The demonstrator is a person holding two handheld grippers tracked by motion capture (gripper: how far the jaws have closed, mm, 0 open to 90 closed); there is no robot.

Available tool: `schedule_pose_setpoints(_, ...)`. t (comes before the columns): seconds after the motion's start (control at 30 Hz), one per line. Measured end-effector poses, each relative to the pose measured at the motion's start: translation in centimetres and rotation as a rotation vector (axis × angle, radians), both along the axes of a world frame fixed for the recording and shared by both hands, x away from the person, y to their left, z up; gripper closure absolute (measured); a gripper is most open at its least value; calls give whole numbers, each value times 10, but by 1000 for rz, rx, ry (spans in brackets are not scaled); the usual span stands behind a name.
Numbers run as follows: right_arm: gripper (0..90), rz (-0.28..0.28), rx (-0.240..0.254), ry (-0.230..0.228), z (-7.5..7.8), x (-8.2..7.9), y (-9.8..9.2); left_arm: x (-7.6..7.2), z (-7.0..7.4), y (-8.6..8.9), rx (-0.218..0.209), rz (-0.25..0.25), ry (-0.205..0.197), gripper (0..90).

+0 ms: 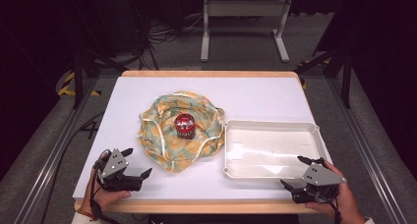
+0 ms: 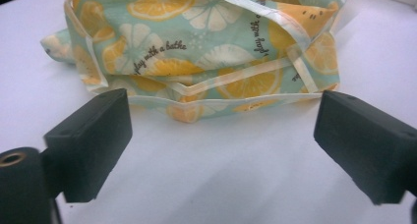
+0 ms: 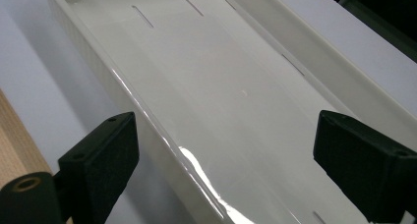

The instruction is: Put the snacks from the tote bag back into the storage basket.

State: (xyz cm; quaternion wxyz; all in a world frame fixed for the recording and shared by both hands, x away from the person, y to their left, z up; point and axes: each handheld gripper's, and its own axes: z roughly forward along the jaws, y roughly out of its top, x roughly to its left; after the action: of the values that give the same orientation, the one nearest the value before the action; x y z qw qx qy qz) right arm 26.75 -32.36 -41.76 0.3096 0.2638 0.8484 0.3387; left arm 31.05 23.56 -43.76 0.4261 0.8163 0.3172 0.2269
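A fabric bag (image 1: 167, 135) printed with orange and lemon slices lies crumpled open at the table's middle. A small red-lidded jar (image 1: 185, 125) stands upright inside it. My left gripper (image 1: 136, 162) is open near the front left edge, just short of the bag (image 2: 196, 62), with nothing between its jaws. To the right of the bag sits a white plastic tray (image 1: 314, 135), empty. My right gripper (image 1: 295, 172) is open at the tray's front right corner, one jaw outside the near wall (image 3: 147, 116) and one over the inside.
The white table top (image 1: 265, 96) has a wooden edge at front and back. Beyond the table is grey floor with cables and a white metal frame (image 1: 243, 17). Black tripod legs stand at both sides.
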Motion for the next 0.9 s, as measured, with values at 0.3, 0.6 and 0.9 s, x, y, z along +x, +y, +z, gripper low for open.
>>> schedule_pose_setpoints(0.3, 105, 15, -24, -10, 1, -1, 7, -2, 1, -1, -27, 3, 82, 107)
schedule_pose_setpoints(0.6, 108, 15, -26, 10, -3, 3, 8, 22, 30, -6, 26, -129, 100, 135)
schedule_pose_setpoints(0.9, 108, 16, -26, 12, -3, 0, 7, 58, 72, -34, 146, -220, 67, 142)
